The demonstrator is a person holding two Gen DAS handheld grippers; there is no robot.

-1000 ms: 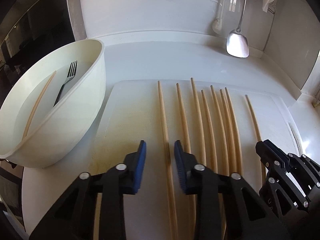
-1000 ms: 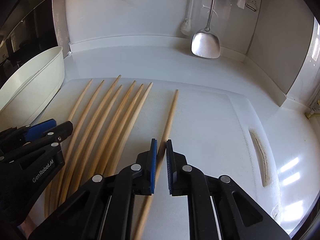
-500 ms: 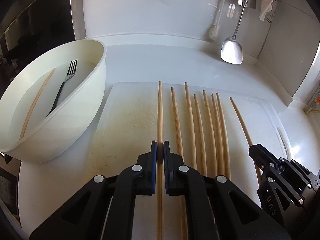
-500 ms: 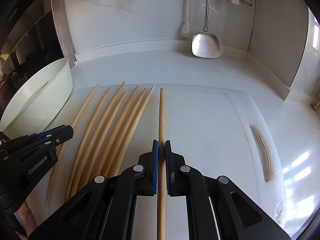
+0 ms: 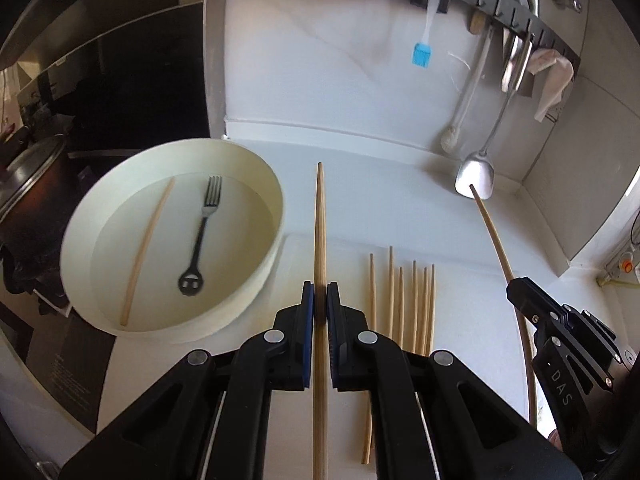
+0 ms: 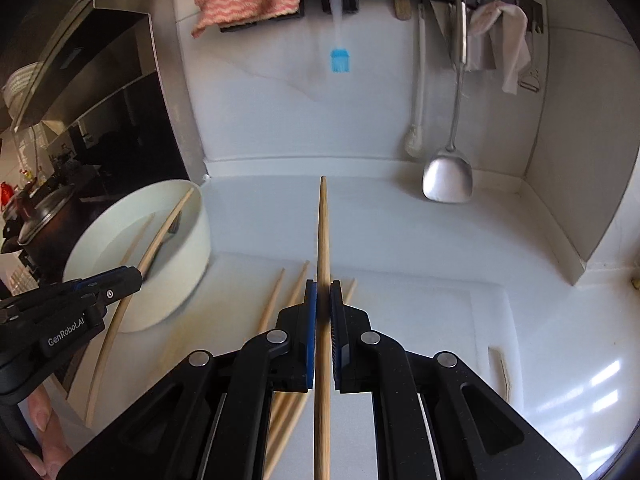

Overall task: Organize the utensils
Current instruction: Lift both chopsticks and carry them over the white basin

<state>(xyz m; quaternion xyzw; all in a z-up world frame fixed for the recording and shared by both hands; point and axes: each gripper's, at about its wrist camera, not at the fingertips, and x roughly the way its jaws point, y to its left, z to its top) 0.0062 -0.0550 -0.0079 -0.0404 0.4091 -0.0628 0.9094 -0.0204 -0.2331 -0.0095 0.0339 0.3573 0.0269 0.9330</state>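
My left gripper [image 5: 319, 300] is shut on a wooden chopstick [image 5: 320, 224] and holds it raised above the white cutting board [image 5: 344, 248], just right of the white bowl [image 5: 256, 280]. The bowl holds one chopstick [image 5: 146, 240] and a black-handled fork [image 5: 202, 236]. My right gripper [image 6: 323, 300] is shut on another chopstick [image 6: 323, 232], lifted over the board. Several chopsticks [image 5: 404, 300] lie side by side on the board between the grippers. The right gripper [image 5: 516, 284] shows at the right of the left view; the left gripper [image 6: 138, 274] shows at the left of the right view.
A steel spatula [image 6: 448, 176], a white brush [image 6: 414, 140] and a blue silicone brush [image 6: 340, 60] hang from a wall rail at the back. A pink cloth [image 6: 248, 0] drapes over the rail. A black cooktop with a pot [image 5: 32, 176] lies left of the bowl.
Both grippers closed on a chopstick each and lifted them off the board. The view has risen and tilted up, showing the wall rail.
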